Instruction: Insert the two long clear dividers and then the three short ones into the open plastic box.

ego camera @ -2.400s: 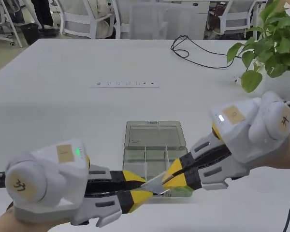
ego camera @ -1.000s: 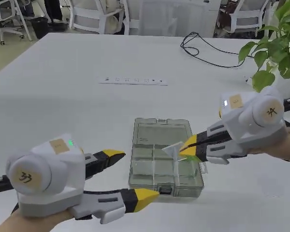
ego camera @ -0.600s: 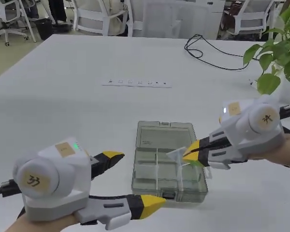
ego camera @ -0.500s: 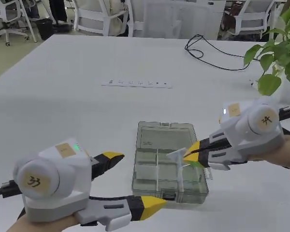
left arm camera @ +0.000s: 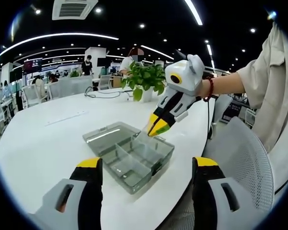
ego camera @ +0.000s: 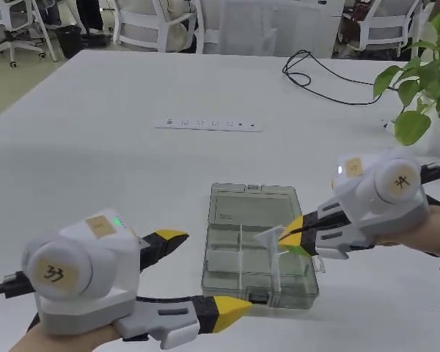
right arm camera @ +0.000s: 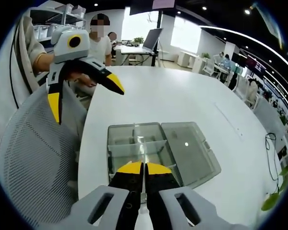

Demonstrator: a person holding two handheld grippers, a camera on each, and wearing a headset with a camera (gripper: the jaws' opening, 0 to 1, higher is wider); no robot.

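Head view: clear rectangular plastic box

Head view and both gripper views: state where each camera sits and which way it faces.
Head view: headset, facing forward-down at the plastic box; left claw, right claw show.
Left gripper view: rides the left claw, faces box and right claw; open jaws show.
Right gripper view: rides the right claw, faces box and left claw; shut jaws grip clear divider.
All share the box.
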